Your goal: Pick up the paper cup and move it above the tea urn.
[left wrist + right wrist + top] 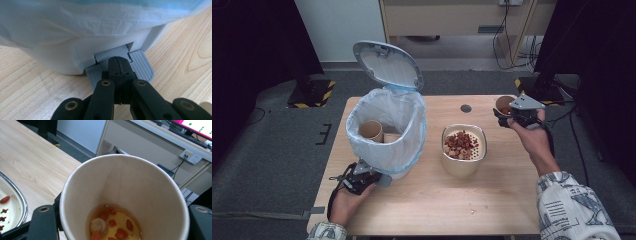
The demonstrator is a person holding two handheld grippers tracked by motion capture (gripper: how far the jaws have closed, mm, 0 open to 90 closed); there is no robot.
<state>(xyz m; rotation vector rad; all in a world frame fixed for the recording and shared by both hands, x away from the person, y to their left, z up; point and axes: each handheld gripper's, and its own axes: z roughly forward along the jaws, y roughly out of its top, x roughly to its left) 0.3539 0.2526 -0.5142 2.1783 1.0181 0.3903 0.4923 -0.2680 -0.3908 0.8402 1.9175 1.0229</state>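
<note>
Paper cup (pixel 125 195) (clamped) above wooden table (pixel 32 157)

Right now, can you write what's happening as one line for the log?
left gripper: shut, pressing bin pedal | bin lid: open | right gripper: holds paper cup of tea with red berries | strainer bowl: between

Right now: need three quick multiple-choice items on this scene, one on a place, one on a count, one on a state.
1. Where do the left hand-held gripper jaws rest?
A. on the bin pedal
B. in the strainer bowl
C. on the bin lid

2. How many paper cups lie inside the bin?
A. none
B. one
C. three

3. The paper cup in the right hand-held gripper is:
A. dry and empty
B. holding liquid and red bits
C. crushed flat

Key: A, the shut jaws sit on the ribbed pedal; B, one cup shows in the liner; C is wrong, so B: liquid pools at the bottom.
</note>
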